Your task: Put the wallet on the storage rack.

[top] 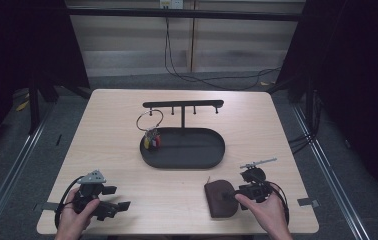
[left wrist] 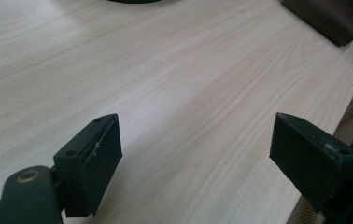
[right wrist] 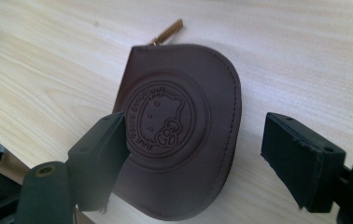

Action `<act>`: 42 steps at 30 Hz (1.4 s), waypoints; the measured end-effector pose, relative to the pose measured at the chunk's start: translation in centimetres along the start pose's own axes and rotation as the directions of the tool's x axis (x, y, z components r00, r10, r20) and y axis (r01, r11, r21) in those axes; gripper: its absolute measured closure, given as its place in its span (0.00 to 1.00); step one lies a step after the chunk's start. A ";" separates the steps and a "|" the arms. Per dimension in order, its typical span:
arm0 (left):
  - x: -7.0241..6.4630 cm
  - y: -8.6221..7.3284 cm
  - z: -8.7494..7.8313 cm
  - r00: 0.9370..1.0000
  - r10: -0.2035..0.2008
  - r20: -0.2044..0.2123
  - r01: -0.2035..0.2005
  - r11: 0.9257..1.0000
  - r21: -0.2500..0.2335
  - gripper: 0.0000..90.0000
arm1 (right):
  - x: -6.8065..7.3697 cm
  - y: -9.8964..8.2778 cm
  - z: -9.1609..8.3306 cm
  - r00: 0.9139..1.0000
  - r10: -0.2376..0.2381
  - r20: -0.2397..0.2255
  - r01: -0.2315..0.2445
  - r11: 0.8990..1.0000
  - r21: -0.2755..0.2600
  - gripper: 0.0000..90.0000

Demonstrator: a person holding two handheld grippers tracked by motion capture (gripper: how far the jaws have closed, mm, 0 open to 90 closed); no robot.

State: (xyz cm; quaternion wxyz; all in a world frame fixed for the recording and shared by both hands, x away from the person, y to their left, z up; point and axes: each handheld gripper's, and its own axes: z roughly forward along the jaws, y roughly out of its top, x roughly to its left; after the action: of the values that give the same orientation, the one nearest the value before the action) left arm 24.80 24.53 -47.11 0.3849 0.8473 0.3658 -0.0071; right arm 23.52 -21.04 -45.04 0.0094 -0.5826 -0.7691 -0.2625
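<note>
On the table (top: 127, 110) near your edge, just left of your right gripper (right wrist: 188, 158), lies the pouch (right wrist: 184, 135): flat, dark brown leather, rounded, stitched rim, brass zip pull (right wrist: 167, 31). Its round embossed cat-face seal carries unreadable lettering. Both grippers' jaws stand apart, the left gripper (left wrist: 193, 154) over bare wood.

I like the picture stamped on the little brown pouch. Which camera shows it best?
The right gripper view: the brown pouch lies close, its stamp sharp. The high view shows it small; the left gripper view catches a corner.
</note>
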 end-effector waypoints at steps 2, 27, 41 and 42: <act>-0.1 0.0 0.0 1.000 0.002 0.002 -0.002 1.000 -0.002 0.19 | 0.2 0.4 0.3 1.000 -0.015 0.012 0.014 0.999 0.043 0.24; 0.4 -0.2 -0.6 0.999 -0.037 0.020 0.038 0.999 -0.032 0.19 | 0.0 3.5 3.3 0.996 0.085 0.018 -0.087 0.952 0.294 0.31; 0.4 -0.2 -0.6 0.999 -0.033 0.023 0.034 0.999 -0.026 0.19 | 0.5 3.8 3.1 0.997 0.065 0.036 -0.073 0.949 0.308 0.40; 0.4 -0.2 -0.6 0.999 -0.034 0.028 0.035 0.999 -0.029 0.19 | 0.5 3.9 3.1 0.997 0.066 0.035 -0.073 0.947 0.311 0.41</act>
State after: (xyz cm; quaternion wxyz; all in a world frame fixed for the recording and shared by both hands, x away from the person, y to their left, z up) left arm 24.83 25.28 -46.91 0.4021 0.8350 0.3751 -0.0198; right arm 27.78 -18.61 -46.06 0.1012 -0.6037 -0.7800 -0.1298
